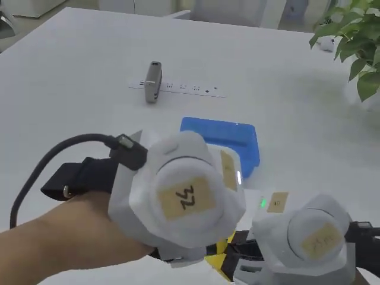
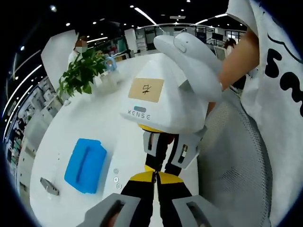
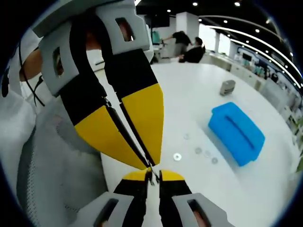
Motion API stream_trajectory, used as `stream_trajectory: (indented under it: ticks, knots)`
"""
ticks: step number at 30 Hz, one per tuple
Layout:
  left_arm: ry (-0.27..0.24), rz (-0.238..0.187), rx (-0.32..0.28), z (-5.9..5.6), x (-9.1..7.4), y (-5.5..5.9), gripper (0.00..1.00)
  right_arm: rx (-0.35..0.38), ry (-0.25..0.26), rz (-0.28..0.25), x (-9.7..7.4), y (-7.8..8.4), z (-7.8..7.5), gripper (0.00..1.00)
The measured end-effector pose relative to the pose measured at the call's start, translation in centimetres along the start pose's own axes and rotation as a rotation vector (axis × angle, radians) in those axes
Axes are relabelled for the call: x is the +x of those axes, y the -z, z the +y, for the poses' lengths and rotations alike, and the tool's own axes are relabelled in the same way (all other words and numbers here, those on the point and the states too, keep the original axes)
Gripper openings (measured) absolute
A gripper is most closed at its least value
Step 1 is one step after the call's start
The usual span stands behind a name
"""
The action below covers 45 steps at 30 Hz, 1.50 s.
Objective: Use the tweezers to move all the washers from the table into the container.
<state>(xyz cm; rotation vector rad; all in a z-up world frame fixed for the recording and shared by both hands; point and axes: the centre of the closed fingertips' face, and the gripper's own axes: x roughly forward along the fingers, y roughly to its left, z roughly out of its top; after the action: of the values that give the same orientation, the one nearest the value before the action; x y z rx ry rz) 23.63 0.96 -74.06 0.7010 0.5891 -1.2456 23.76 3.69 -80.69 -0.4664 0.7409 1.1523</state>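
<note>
Five washers (image 3: pixel 177 156) lie by one blue container (image 3: pixel 236 132) (tweezers (image 3: pixel 129 135): one pair).

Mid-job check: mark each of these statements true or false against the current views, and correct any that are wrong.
1. The left gripper holds the tweezers in its tongs. True.
2. All the washers are inside the blue container. False: several lie on the table beside it.
3. The right gripper is far from the left gripper. False: their tongs meet tip to tip.
4. A leafy plant stands beyond the container. True.
</note>
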Motion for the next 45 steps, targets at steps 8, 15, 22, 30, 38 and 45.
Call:
stream_trajectory:
  ticks: [8, 15, 22, 30, 38, 45]
  knots:
    - [-0.196, -0.134, -0.259, 1.6, -1.5, 0.2, 0.18, 0.085, 0.035, -0.075, -0.8, -1.2, -1.3, 0.03]
    - [-0.388, -0.251, -0.543, 1.7, -4.9, 4.1, 0.54, 0.17, 0.066, -0.129, -0.4, -2.6, -3.5, 0.04]
    - [-0.566, -0.23, -0.677, 1.6, -7.6, 8.4, 0.72, 0.252, 0.052, -0.176, 0.5, -3.5, -4.9, 0.04]
    - [-0.778, -0.271, -0.695, 2.7, -8.9, 10.5, 0.89, 0.272, 0.069, -0.175, 2.3, -3.4, -5.7, 0.04]
    - [-0.753, -0.244, -0.713, 2.4, -7.8, 11.3, 0.85, 0.259, 0.084, -0.161, 3.3, -3.4, -6.0, 0.05]
    - [-0.719, -0.175, -0.687, 1.9, -6.9, 11.9, 0.83, 0.26, 0.09, -0.171, 3.4, -3.4, -6.0, 0.05]
